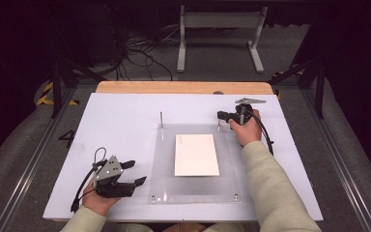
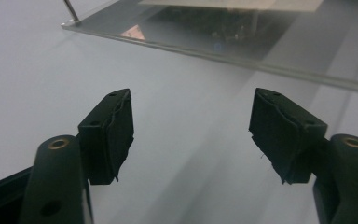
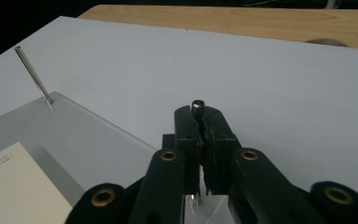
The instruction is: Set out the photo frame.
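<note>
Thin upright steel pin point(image 3: 197, 104) at clear plate's point(image 1: 164, 159) far right corner, clamped by right claw point(image 3: 200, 109); left claw point(image 2: 191, 135) open, empty, over bare white bench point(image 1: 116, 116).

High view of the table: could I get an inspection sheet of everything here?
Surface: white board on a wooden tabletop.
Job's things: clear plate carrying a white card; upright far-left pin; far-right pin.
Clutter: nothing seen.
Grippers: left gripper rests on the board, jaws open, nothing between them; right gripper shut on the far-right pin.
Cables: a gripper cable trails from each hand; loose floor cables.
Surroundings: grey stand, dark room.
</note>
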Available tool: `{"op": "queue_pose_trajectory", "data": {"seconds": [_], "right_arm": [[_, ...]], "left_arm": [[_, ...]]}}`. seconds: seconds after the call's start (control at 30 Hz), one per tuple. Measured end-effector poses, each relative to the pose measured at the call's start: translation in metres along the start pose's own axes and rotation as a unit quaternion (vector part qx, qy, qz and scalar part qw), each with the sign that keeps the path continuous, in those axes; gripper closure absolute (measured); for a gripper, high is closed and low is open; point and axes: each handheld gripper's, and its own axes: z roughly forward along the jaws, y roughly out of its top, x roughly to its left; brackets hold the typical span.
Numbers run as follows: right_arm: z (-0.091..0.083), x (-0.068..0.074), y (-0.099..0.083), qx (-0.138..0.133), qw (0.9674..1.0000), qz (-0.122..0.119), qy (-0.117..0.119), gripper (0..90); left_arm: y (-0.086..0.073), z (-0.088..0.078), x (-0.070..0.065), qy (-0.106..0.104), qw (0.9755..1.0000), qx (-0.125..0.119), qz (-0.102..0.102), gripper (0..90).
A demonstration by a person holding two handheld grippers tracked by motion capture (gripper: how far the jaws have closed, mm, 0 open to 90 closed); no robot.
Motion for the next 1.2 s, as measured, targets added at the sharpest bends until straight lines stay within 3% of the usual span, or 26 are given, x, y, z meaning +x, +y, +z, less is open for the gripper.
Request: {"op": "queue_pose_trajectory", "data": {"seconds": [0.1,0.33,0.47,0.6,0.77,0.9,0.93,1.1,1.2], "right_arm": [[0.002,-0.002,0.001,0.001,1.0,0.008,0.003,85.7],[0.004,-0.005,0.001,-0.003,0.9996,0.026,0.008,85.7],[0.005,-0.006,0.001,-0.002,0.9994,0.033,0.011,85.7],[0.006,-0.007,0.001,-0.005,0.9992,0.04,0.01,85.6],[0.005,-0.007,0.0,-0.008,0.9989,0.043,0.014,85.5],[0.005,-0.008,-0.001,-0.012,0.9987,0.046,0.014,85.4],[0.005,-0.008,-0.002,-0.014,0.9986,0.048,0.015,85.3],[0.004,-0.005,-0.002,-0.017,0.9979,0.062,0.007,83.5],[0.0,-0.001,-0.001,-0.011,0.9976,0.065,-0.02,74.9]], "left_arm": [[0.001,0.003,-0.006,-0.002,0.9997,-0.002,0.025,21.2],[0.006,0.005,-0.011,-0.004,0.9988,-0.019,0.044,15.5],[0.014,0.007,-0.015,-0.001,0.997,-0.052,0.057,14.9],[0.023,0.008,-0.021,-0.011,0.9944,-0.08,0.067,15.3],[0.032,0.009,-0.026,-0.009,0.9905,-0.11,0.081,22.0],[0.035,0.009,-0.031,-0.006,0.9869,-0.129,0.097,38.2],[0.036,0.008,-0.031,-0.004,0.9869,-0.132,0.093,43.3],[0.038,0.006,-0.031,0.007,0.9875,-0.121,0.1,46.9],[0.038,0.008,-0.032,0.009,0.9876,-0.118,0.103,47.1]]}}
